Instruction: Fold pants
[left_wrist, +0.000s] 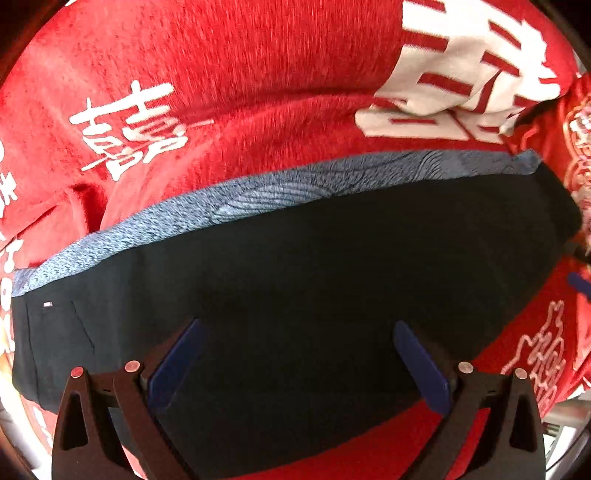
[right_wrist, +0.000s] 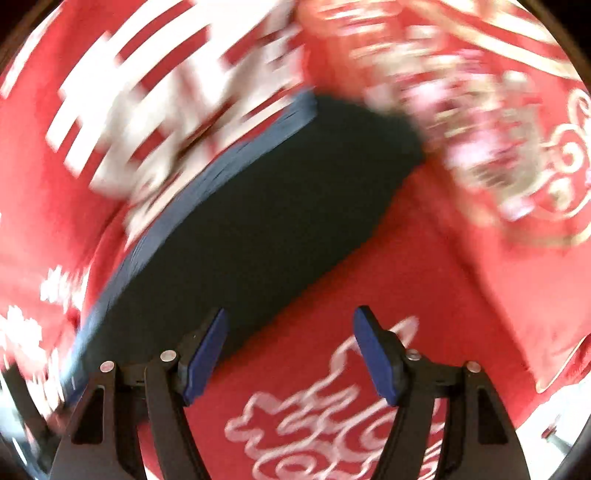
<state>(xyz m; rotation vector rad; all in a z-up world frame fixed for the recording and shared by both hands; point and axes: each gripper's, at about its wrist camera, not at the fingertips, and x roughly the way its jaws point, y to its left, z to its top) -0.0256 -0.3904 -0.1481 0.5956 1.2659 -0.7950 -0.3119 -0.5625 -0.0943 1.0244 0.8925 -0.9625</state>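
**Mia:** Where are the pants (left_wrist: 295, 266)?

**Dad:** They lie flat on the red blanket (left_wrist: 229, 66) with the white letters on it. They look folded into a long dark shape. A light blue band (left_wrist: 229, 199) runs along the far side.

**Mia:** Why is the blue part showing?

**Dad:** I think that is the inside of the cloth, peeking out where one layer does not quite cover the other. So the fold may need a little fixing.

**Mia:** What is the left gripper (left_wrist: 299, 354) doing?

**Dad:** It is over the dark cloth. Its jaws are wide apart and nothing is between them. I think it is open so it can come down and pinch the near edge.

**Mia:** And the right gripper (right_wrist: 291, 347)?

**Dad:** That picture is blurry. Its jaws are also wide apart and hold nothing. One finger is over the pants' edge and the other is over the blanket. It looks ready to grab that edge.

**Mia:** Is the folding done?

**Dad:** Not yet, I guess. The shape is still long, so it likely needs one more fold.
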